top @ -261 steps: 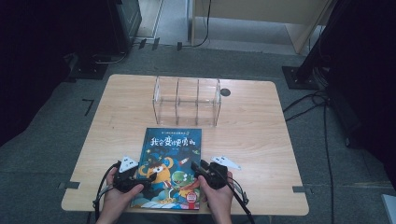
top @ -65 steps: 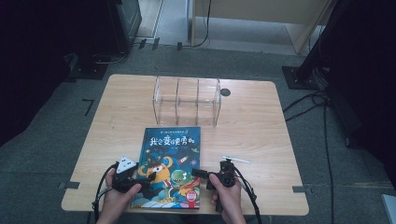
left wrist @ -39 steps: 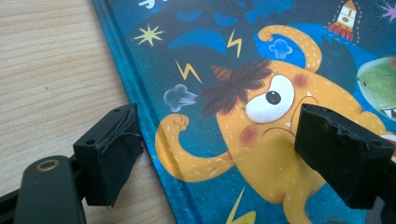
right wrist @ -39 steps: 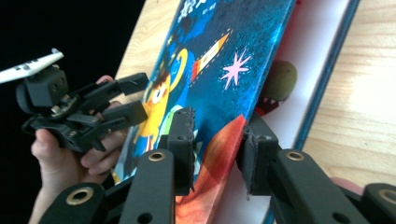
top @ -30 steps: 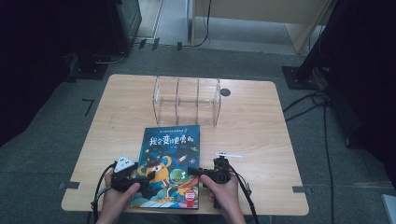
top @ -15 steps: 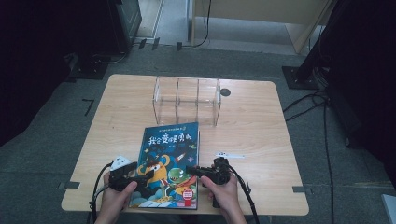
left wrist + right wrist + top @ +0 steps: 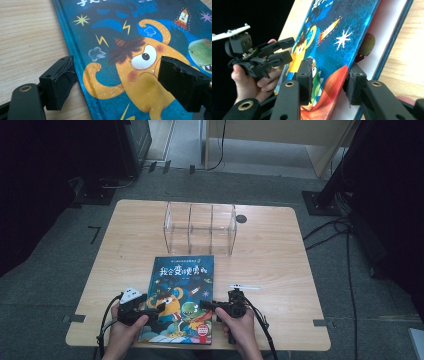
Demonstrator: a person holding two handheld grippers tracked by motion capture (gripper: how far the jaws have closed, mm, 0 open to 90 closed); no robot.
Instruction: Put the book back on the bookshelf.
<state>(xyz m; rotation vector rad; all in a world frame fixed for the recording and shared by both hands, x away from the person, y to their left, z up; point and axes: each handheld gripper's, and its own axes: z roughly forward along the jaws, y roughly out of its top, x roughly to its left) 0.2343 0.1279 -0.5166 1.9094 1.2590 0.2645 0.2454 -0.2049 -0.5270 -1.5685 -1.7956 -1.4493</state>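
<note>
Your picture book point(image 7: 181, 295) lies on the wooden table point(image 7: 280, 270) toward its near edge, a little left of centre, spine on the left. Beyond its far edge, near the middle of the table, stands a clear acrylic organizer point(image 7: 200, 227) with three compartments.

Your left gripper point(image 7: 117, 82) sits at the book's left side close to the near edge. Its jaws are wide apart: one pad rests on the bare wood just beside the spine, the other lies over the cover on the orange monster. They do not press on the book.

Your right gripper point(image 7: 327, 82) comes in from the book's right side near the near edge. The front cover point(image 7: 332, 50) is raised off the white page point(image 7: 384, 42) beneath, tilted up along its right edge. That lifted edge stands between the two pads: one over the printed face, one behind it against the underside. The jaws have just been opening, and whether the pads press on the cover I cannot tell.

A thin white pen-like thing point(image 7: 245, 287) lies on the table just right of the book, beside your right hand point(image 7: 242, 330).
</note>
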